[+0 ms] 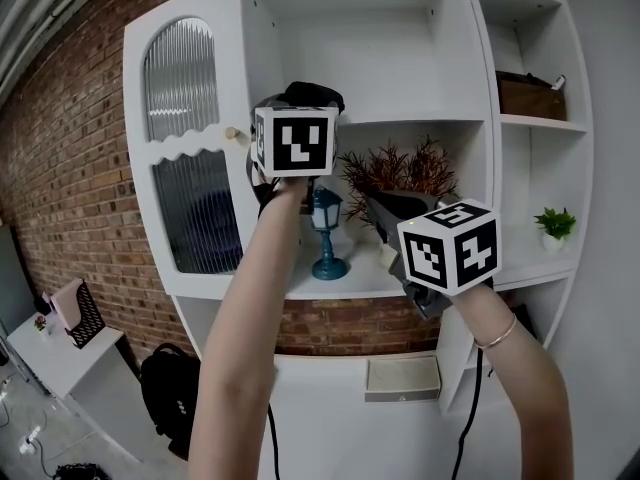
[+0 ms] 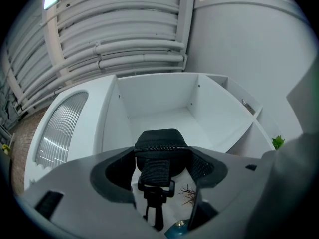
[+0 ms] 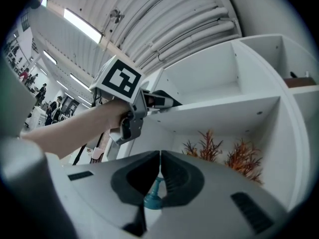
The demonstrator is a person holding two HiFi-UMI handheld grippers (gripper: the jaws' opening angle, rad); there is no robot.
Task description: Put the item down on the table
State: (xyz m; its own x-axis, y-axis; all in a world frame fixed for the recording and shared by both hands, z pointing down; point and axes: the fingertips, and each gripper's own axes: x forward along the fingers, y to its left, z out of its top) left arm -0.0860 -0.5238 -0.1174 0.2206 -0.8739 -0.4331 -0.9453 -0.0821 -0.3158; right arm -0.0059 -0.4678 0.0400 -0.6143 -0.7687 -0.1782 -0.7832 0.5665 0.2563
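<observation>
Left gripper (image 2: pixel 160 169) fingers clamp a black zipped pouch (image 2: pixel 158 142), right gripper (image 3: pixel 159 176) fingers are together; the pouch's dangling clip (image 2: pixel 155 203) could snag the blue lantern (image 1: pixel 327 233)

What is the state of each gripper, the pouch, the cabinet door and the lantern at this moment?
Left gripper: shut on the pouch, raised in front of the cabinet.
Pouch: zipped, clamped between the jaws, its clip strap hanging down.
Right gripper: shut, empty.
Door: open.
Lantern: upright on the shelf, untouched.
</observation>
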